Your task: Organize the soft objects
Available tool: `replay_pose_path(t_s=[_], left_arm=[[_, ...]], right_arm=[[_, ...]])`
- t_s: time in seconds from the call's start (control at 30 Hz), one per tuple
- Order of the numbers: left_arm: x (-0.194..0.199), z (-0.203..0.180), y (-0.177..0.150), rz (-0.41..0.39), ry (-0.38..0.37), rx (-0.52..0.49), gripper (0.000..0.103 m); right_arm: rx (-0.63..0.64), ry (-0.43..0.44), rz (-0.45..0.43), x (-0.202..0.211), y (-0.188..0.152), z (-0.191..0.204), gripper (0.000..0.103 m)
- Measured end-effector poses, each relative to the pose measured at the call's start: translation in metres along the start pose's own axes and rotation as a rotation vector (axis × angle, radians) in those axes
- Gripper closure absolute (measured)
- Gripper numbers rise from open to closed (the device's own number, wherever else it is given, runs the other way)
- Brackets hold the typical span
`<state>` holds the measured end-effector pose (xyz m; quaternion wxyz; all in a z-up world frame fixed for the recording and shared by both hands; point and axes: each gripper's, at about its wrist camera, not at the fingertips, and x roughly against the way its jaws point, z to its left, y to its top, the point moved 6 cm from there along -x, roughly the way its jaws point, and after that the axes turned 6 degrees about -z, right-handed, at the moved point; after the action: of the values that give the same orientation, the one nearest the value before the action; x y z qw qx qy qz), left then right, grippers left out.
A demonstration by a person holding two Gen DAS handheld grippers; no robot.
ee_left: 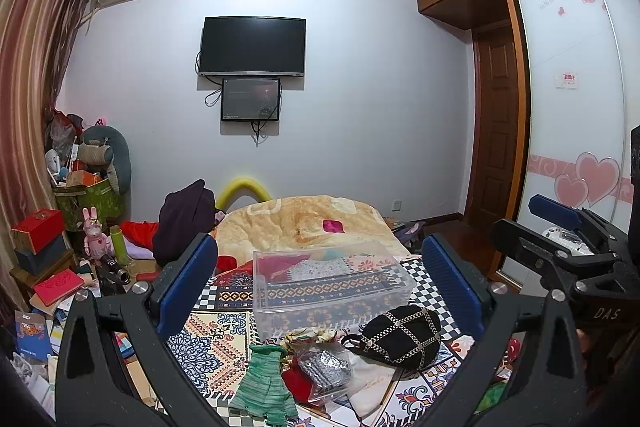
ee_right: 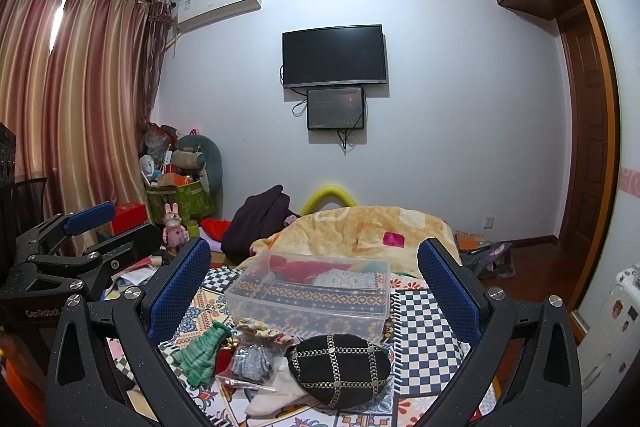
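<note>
Here, the soft objects lie heaped on the patterned bed cover just before the clear plastic bin (ee_left: 332,291): a green knit glove (ee_left: 266,383), a black studded cap (ee_left: 400,337), a bagged grey item (ee_left: 326,367). All look light and limp, so pinching a bunched fold should hold. Left gripper (ee_left: 320,275) and right gripper (ee_right: 316,279) hover spread wide, holding nothing. Only the right view shows a white suitcase (ee_right: 612,311).

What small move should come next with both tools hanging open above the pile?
Probably lower the right tool onto the black studded hat: it lies loose atop the pile, nearest that tool, just short of the clear bin. Neither tool holds anything.
</note>
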<state>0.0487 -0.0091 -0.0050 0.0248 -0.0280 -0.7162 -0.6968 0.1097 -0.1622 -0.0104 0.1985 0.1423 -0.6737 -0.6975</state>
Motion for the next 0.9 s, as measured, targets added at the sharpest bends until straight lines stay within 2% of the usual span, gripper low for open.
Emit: replay_pose_path(t_s=[0.47,0.73,0.9], left_arm=[[-0.01,0.004,-0.015,0.054,0.004,0.009,0.0],[-0.035,0.015,-0.045,0.154,0.019,0.028,0.0],[-0.056,0.028,-0.074,0.25,0.033,0.06,0.0]], right_arm=[[-0.011,-0.004,0.046,-0.011,-0.008,-0.006,0.0],[-0.036,-0.014,0.119,-0.03,-0.032,-0.017,0.0],[-0.044,-0.024,0.184,-0.043,-0.054,-0.024,0.0]])
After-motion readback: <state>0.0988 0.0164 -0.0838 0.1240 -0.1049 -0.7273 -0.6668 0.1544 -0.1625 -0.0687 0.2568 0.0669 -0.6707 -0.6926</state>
